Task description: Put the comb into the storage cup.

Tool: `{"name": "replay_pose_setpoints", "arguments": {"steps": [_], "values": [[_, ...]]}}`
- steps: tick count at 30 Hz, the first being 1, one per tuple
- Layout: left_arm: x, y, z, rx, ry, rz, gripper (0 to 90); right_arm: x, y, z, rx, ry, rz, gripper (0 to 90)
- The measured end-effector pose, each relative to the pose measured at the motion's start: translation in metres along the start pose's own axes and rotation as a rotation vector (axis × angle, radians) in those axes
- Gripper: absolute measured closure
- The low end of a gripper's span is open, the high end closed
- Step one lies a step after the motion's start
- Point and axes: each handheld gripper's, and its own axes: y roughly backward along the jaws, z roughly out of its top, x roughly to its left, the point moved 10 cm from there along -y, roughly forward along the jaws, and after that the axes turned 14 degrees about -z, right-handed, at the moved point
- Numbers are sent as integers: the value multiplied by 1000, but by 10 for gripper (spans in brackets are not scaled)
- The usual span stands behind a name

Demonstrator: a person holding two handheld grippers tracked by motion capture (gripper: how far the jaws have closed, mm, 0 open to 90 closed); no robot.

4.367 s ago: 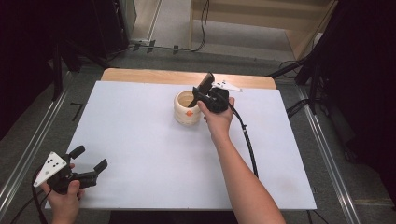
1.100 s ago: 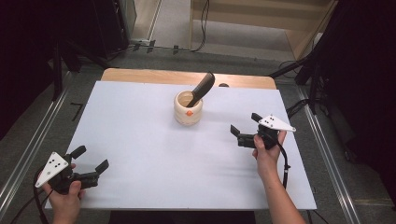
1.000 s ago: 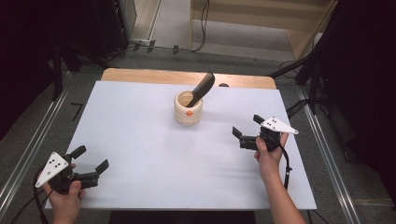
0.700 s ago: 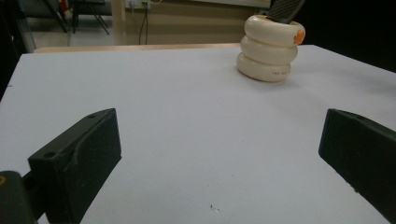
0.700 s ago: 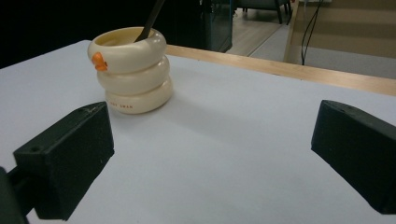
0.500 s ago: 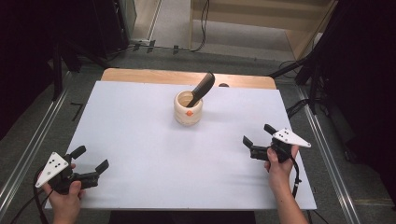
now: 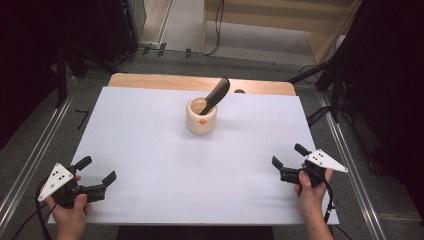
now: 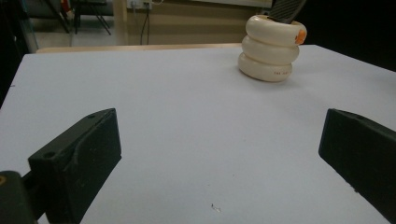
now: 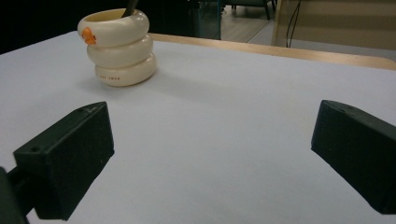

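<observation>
White table sheet: left gripper at near-left corner, jaws spread wide, nothing between them. Cream ringed cup sits far-centre, upright, with a black tool leaning out of it. Right gripper near right edge, jaws also released, well apart from cup.

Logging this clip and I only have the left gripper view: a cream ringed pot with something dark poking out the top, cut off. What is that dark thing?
Observer: A black handle stands in the cream pot, leaning toward the table's far right.
Reviewer: Where is the other gripper?
Observer: The right gripper is at the near right of the white table, jaws open, holding nothing.
Reviewer: And the left gripper, seen from above?
Observer: The left gripper sits at the near left corner, held in a hand.
</observation>
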Motion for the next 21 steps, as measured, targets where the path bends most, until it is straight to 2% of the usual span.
{"name": "replay_pose_setpoints", "arguments": {"steps": [3, 16, 21], "values": [[0, 0, 0, 0, -1, 4, 0, -6, 6, -4, 3, -11, -6, 0], [0, 0, 0, -1, -2, 5, 0, -32, 27, -20, -4, 7, -47, 0], [0, 1, 0, 0, -2, 8, 0, -40, 34, -27, 1, 0, -60, 0]]}}
